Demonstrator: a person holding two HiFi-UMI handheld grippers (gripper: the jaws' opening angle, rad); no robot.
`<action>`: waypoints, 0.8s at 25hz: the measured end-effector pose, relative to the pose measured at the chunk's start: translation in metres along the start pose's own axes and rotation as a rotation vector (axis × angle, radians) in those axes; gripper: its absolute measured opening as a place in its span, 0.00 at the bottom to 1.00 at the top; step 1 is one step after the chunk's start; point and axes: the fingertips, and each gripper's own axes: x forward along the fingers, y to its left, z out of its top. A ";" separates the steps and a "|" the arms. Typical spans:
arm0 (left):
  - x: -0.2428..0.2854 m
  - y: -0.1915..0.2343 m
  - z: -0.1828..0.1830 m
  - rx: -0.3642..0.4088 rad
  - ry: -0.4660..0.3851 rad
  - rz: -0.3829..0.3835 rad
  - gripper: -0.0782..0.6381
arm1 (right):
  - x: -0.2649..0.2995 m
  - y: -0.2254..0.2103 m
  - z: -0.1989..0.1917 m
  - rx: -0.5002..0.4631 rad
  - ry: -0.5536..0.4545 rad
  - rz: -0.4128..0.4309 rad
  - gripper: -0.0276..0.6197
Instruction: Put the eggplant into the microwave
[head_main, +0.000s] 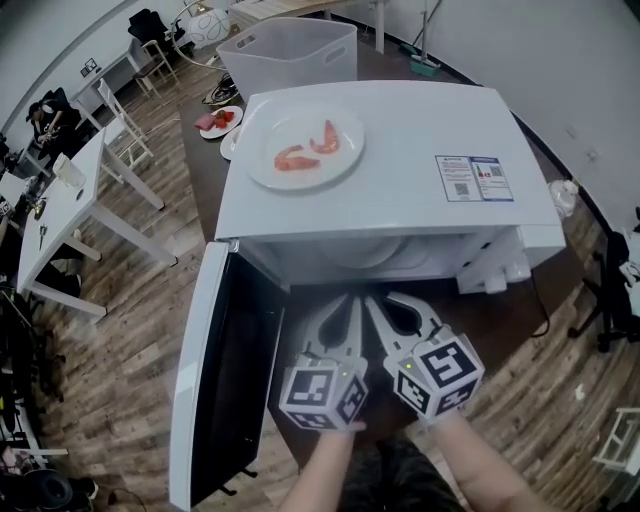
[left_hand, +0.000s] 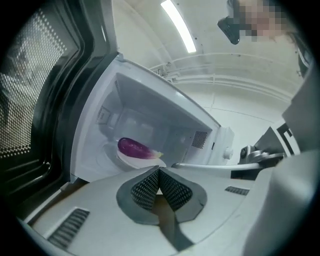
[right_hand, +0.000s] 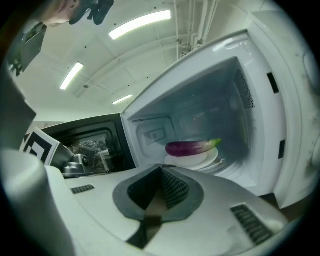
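Observation:
The purple eggplant (right_hand: 192, 147) with its green stem lies on a white plate (right_hand: 197, 159) inside the open white microwave (head_main: 400, 170); the left gripper view also shows the eggplant (left_hand: 135, 148) there. Both grippers hover side by side just in front of the oven's mouth. My left gripper (head_main: 345, 300) is shut with nothing between its pads. My right gripper (head_main: 378, 300) is shut and empty too. Neither touches the eggplant.
The microwave door (head_main: 215, 380) hangs wide open at the left. On top of the oven sits a white plate with shrimp (head_main: 305, 148). Behind it stand a white bin (head_main: 290, 52) and a small plate of red food (head_main: 220, 121).

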 end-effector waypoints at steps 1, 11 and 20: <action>-0.004 -0.003 0.002 0.008 -0.004 -0.001 0.12 | -0.004 0.003 0.002 -0.005 0.001 0.004 0.05; -0.039 -0.028 0.020 0.039 -0.005 -0.016 0.12 | -0.038 0.034 0.022 -0.026 0.009 0.047 0.05; -0.064 -0.043 0.033 0.034 0.007 -0.041 0.12 | -0.063 0.060 0.032 -0.062 0.018 0.078 0.05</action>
